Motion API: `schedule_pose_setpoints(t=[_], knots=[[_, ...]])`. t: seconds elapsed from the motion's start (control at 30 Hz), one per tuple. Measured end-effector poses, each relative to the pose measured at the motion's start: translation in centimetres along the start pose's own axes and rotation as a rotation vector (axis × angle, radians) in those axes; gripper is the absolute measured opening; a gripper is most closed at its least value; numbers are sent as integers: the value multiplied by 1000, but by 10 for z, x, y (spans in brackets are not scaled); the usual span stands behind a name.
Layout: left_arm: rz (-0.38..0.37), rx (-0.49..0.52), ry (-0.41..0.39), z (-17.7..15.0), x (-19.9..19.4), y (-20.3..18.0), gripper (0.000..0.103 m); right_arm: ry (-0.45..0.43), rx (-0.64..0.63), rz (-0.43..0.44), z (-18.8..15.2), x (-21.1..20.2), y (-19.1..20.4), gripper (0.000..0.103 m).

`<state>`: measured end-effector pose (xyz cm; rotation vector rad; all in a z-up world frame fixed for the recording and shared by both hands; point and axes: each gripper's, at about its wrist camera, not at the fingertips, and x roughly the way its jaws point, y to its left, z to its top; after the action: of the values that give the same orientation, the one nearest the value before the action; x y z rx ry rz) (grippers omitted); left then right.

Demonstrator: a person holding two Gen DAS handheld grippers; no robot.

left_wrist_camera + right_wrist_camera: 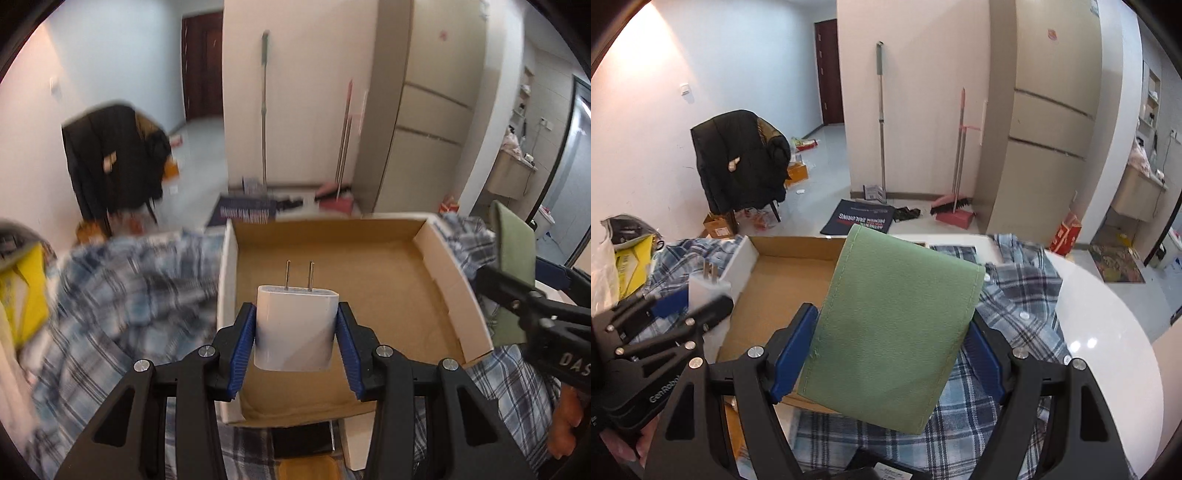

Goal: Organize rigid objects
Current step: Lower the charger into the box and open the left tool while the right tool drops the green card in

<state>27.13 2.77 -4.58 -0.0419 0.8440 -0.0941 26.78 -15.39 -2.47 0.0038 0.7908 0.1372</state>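
A white two-prong charger plug point(293, 325) is clamped between the blue pads of my left gripper point(295, 332), prongs pointing away, above a shallow cardboard box point(454, 295). The same plug point(705, 286) and the left gripper point(683, 306) show at the left of the right wrist view, over the box's white left wall. My right gripper point(890, 343) is shut on a flat green fabric-covered case point(894, 328), held above the box's right side point(783, 280) and a plaid shirt point(1015, 295). The case point(511, 251) and right gripper point(524, 291) appear at the far right of the left wrist view.
A plaid shirt point(122, 295) is spread over a white round table point(1108, 332) around the box. A yellow package point(22, 295) lies at the left. A dark flat object point(303, 435) sits just in front of the box. A chair with a black jacket point(738, 162) stands beyond.
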Motion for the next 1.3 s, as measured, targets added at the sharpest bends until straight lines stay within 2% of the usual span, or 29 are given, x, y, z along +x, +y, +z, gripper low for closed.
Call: schedule_pose_setpoints(t=[0.13, 0.27, 0.47, 0.5, 0.57, 0.6, 0.63, 0.77, 0.97, 1.0, 1.03, 1.13, 1.3], knots=[[32, -8, 69, -8, 15, -2, 45, 35, -5, -14, -4, 14, -4, 76], [11, -48, 154, -16, 32, 4, 46, 56, -18, -25, -6, 22, -4, 76], [-2, -60, 193, -20, 35, 3, 45, 65, -31, -25, -8, 23, 0, 76], [4, -58, 199, -21, 36, 2, 47, 65, -30, -24, -9, 23, 0, 76], [5, -57, 197, -20, 36, 1, 57, 65, -26, -24, -9, 23, -2, 76], [-19, -59, 174, -20, 32, 1, 74, 60, -23, -24, -9, 22, -3, 76], [-24, -61, 147, -18, 28, 0, 86, 55, -20, -21, -8, 23, -4, 76], [-30, -19, 0, -12, 3, -5, 86, 37, -5, 4, -7, 23, -7, 76], [31, 32, -364, -17, -51, -11, 87, -17, -36, 22, -9, 23, -1, 76], [43, 40, -396, -17, -56, -12, 93, -25, -47, 24, -10, 22, 1, 77], [56, 45, -414, -17, -61, -13, 103, -32, -58, 29, -11, 23, 3, 77], [38, 23, -432, -15, -69, -10, 103, -48, -61, 79, -13, 25, 5, 77], [-16, -6, -486, -17, -83, -7, 103, -41, -97, 65, -16, 33, 11, 77]])
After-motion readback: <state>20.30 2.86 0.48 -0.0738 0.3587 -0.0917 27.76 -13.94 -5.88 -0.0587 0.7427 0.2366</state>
